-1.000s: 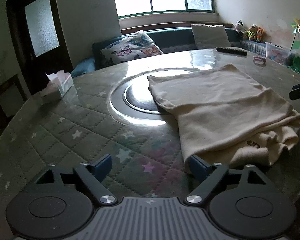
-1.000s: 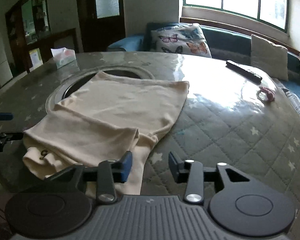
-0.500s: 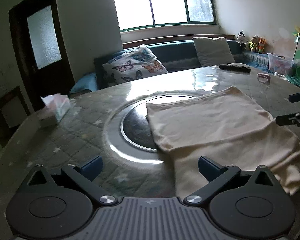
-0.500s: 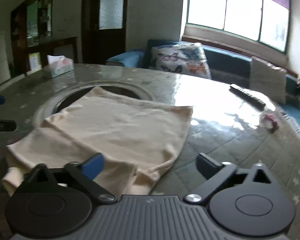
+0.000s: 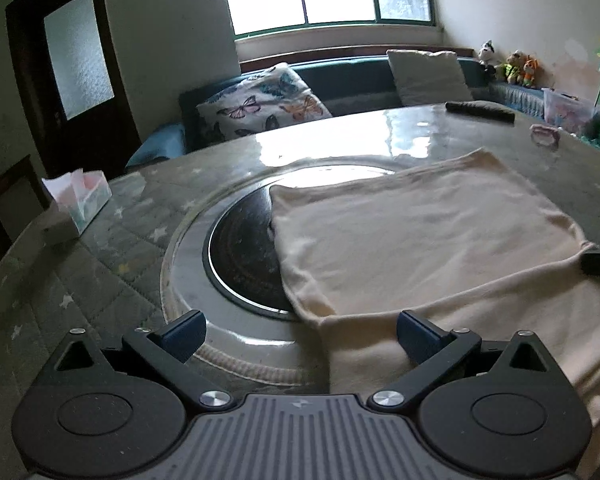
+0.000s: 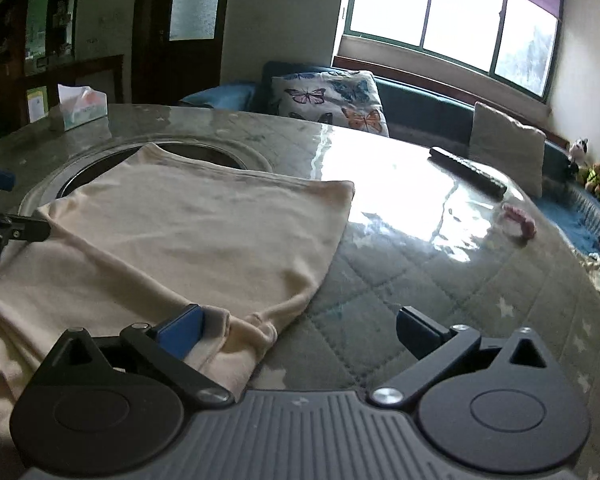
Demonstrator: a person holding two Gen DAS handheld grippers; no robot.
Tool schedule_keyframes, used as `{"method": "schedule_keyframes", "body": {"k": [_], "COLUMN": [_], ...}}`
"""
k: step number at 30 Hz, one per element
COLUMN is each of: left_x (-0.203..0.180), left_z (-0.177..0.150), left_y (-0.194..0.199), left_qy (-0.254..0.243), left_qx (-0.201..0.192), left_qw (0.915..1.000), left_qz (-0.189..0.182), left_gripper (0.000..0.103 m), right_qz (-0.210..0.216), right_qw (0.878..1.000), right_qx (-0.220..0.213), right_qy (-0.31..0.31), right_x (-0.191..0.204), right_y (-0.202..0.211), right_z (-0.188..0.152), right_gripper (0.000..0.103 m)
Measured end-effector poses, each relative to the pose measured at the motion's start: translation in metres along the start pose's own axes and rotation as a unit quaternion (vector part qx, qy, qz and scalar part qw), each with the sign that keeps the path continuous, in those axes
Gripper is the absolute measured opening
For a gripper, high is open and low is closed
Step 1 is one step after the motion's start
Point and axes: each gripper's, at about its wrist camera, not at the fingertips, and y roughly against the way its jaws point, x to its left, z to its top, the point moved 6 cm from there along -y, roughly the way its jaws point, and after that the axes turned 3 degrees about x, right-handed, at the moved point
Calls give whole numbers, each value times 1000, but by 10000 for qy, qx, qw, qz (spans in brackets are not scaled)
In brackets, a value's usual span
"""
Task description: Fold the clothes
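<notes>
A cream garment (image 5: pixel 428 240) lies folded on the round table, partly over the dark centre disc (image 5: pixel 244 256). My left gripper (image 5: pixel 298 334) is open just above its near left edge, the right finger over the cloth. In the right wrist view the same garment (image 6: pixel 188 240) lies at the left. My right gripper (image 6: pixel 300 330) is open at its near right corner, the left finger over the cloth. Neither holds anything. Each gripper shows at the edge of the other's view.
A tissue box (image 5: pixel 80 204) stands at the table's far left. A remote (image 6: pixel 468 172) and a small pink object (image 6: pixel 520 220) lie at the far right. The quilted table cover (image 6: pixel 440 288) is under glass. A sofa with cushions (image 5: pixel 264 104) runs behind.
Both grippers have opened wider and moved forward over the near edge of the garment. The garment now lies flatter, with its bunched near edge smoothed.
</notes>
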Motion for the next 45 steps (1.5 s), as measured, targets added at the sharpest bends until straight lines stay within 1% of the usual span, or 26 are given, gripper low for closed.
{"method": "schedule_keyframes", "body": {"k": [4, 7, 11, 14, 16, 18, 21, 24, 26, 30, 33, 36, 42, 44, 45], "left_x": [2, 3, 1, 0, 0, -1, -4, -6, -4, -8, -15, -26, -61, -72, -76], "left_z": [-1, -4, -14, -19, -20, -23, -33, -40, -40, -47, -57, -67, -79, -82, -83], "left_y": [9, 16, 18, 26, 33, 39, 42, 48, 55, 73, 83, 94, 106, 107, 107], "left_qy": [30, 23, -18, -53, -82, -121, -256, -340, -430, -808, -1156, -1582, -2494, -2803, -2905], "left_qx": [-65, -97, -37, -61, -116, -158, -125, -167, -207, -317, -350, -428, -752, -908, -970], "left_qw": [10000, 9999, 9999, 9999, 9998, 9997, 9995, 9992, 9988, 9961, 9925, 9863, 9642, 9539, 9498], "left_qz": [-33, -81, -107, -105, -114, -135, -123, -111, -89, -129, -195, -208, -500, -579, -640], "left_gripper": [103, 103, 103, 103, 103, 103, 103, 103, 103, 103, 103, 103, 103, 101, 96], "right_qz": [-54, -4, -16, -60, -94, -116, -34, 12, -5, -1, 40, 58, 27, 68, 98], "right_qw": [9999, 9998, 9997, 9998, 9998, 9996, 9993, 9996, 9996, 9992, 9987, 9984, 9973, 9963, 9955], "right_qx": [-101, -198, -72, -137, -144, -266, -333, -132, -142, -247, -185, -52, -209, -275, -302], "right_qy": [-62, 12, 215, 99, 59, 75, 165, 230, 231, 322, 469, 555, 701, 817, 890], "right_x": [-4, -3, 2, -1, -4, -5, -2, 4, 4, 3, 7, 11, 10, 13, 14], "right_y": [13, 26, 27, 33, 41, 50, 54, 46, 48, 61, 59, 54, 69, 76, 78], "right_z": [2, 0, -15, -24, -23, -22, -23, -33, -36, -33, -38, -44, -40, -39, -39], "right_gripper": [103, 103, 103, 103, 103, 103, 103, 103, 103, 103, 103, 103, 103, 103, 103]}}
